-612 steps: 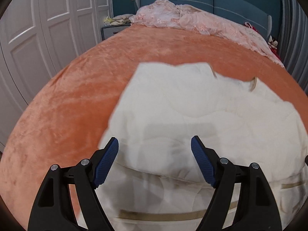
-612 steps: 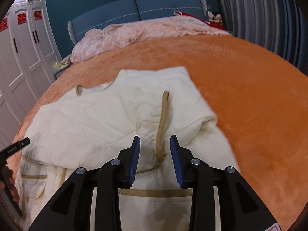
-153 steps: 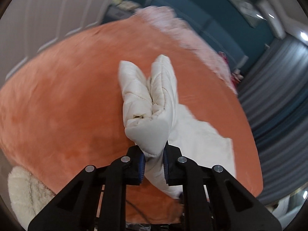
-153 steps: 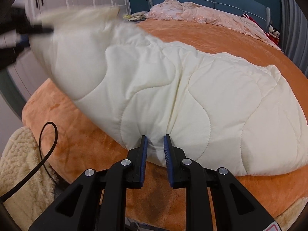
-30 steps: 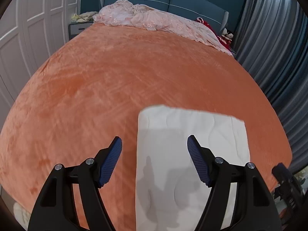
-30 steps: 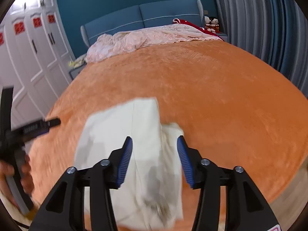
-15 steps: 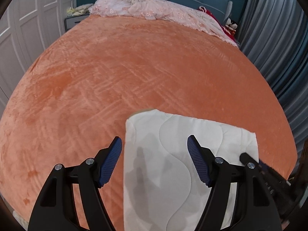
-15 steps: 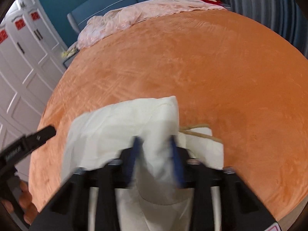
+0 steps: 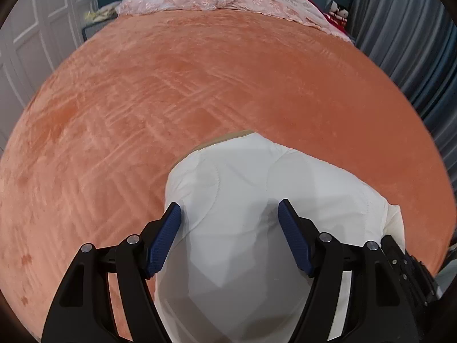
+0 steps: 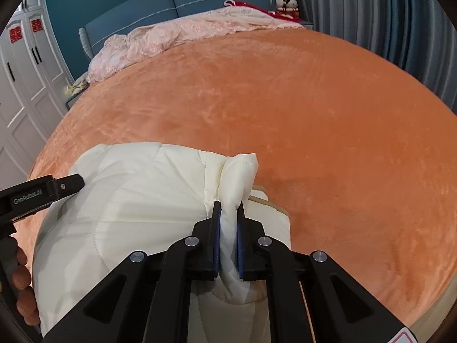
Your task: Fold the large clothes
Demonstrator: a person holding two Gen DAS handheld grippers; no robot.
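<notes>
A cream quilted garment (image 9: 257,200) lies folded into a thick bundle on the orange bed cover (image 9: 200,80) near the bed's front edge. My left gripper (image 9: 230,214) is open, its blue pads on either side of the bundle's top. In the right wrist view the garment (image 10: 137,200) bulges upward. My right gripper (image 10: 228,208) is shut on a pinched fold of the garment's right edge. The left gripper's black finger (image 10: 65,185) shows there at the garment's left side.
A pink lace cover (image 10: 177,37) lies bunched at the head of the bed by the blue headboard (image 10: 160,5). White wardrobes (image 10: 25,68) stand on the left, grey curtains (image 10: 371,8) on the right. The orange bed cover (image 10: 314,114) stretches beyond the garment.
My right gripper has shut on the garment's right edge and pinched it up. The flat folded bundle now bulges. My left gripper has moved closer over it, still open.
</notes>
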